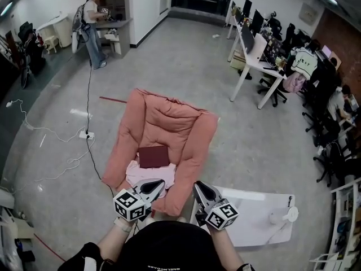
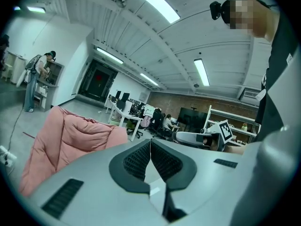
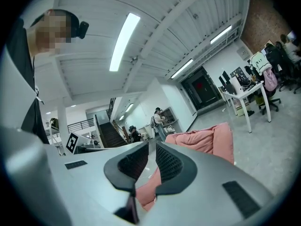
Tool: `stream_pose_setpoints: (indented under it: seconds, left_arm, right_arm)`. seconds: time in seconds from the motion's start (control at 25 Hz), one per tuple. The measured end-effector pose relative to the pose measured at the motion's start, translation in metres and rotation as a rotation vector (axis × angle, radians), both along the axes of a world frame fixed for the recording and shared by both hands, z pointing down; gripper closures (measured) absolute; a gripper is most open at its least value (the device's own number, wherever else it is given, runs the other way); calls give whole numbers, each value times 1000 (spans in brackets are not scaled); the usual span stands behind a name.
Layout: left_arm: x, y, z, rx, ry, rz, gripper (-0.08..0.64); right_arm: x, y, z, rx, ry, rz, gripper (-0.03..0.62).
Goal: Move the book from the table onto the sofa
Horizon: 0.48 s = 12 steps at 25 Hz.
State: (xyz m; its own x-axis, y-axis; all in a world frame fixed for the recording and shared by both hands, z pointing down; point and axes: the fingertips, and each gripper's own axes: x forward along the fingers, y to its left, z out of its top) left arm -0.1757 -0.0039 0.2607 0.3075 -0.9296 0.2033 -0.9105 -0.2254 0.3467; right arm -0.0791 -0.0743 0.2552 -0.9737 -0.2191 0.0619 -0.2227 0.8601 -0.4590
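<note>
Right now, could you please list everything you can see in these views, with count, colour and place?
sofa: one, pink, on the floor at centre
book: one, dark red, lying flat on the sofa's seat
cloth: one, pale pink, at the seat's front, on the near side of the book
table: one, white, right of the sofa's near end
small object: one, white, on the table's right end; too small to identify
desks: a row, white, far right, with monitors and seated people
standing person: one, far left, at a counter
cable: one, black, on the floor left of the sofa
left tongs: grey, shut, empty, over the sofa's near edge
right tongs: grey, shut, empty, beside the left tongs
</note>
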Motion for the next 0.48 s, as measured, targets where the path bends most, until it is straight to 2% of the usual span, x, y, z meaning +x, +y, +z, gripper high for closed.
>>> stream_pose_setpoints:
  seconds: [0.48]
  left_arm:
    - [10, -13, 1, -9, -22, 40, 543]
  right_arm:
    - [16, -18, 2, 4, -13, 60, 525]
